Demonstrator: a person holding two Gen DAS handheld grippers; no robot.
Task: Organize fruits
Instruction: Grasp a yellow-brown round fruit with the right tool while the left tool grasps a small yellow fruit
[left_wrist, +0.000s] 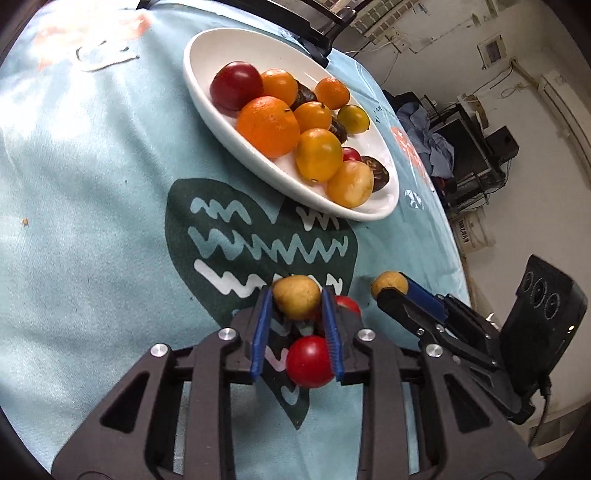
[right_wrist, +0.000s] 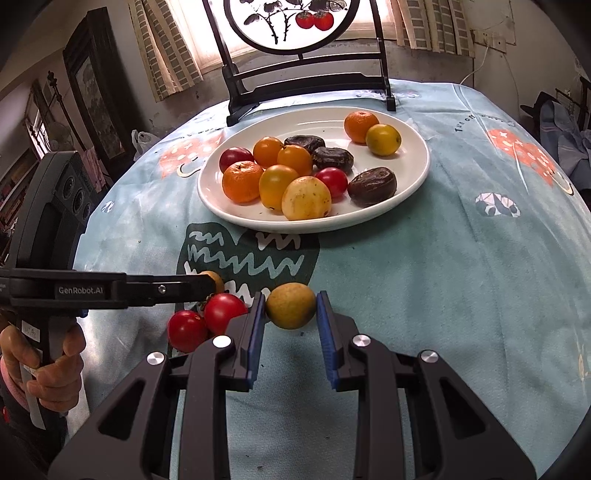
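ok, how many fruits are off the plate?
4: yellow fruit in left gripper, second yellow fruit in right gripper, two tomatoes on the cloth. Others may be hidden.

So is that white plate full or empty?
Partly full: the white plate holds oranges, yellow fruits, red tomatoes and dark fruits, with bare rim showing.

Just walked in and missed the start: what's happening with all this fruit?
A person is sorting fruit with two handheld grippers. The left gripper has its jaws shut on a small yellow-brown fruit; the right gripper is shut on a second one. Two red tomatoes remain on the tablecloth. The white plate already holds many fruits.
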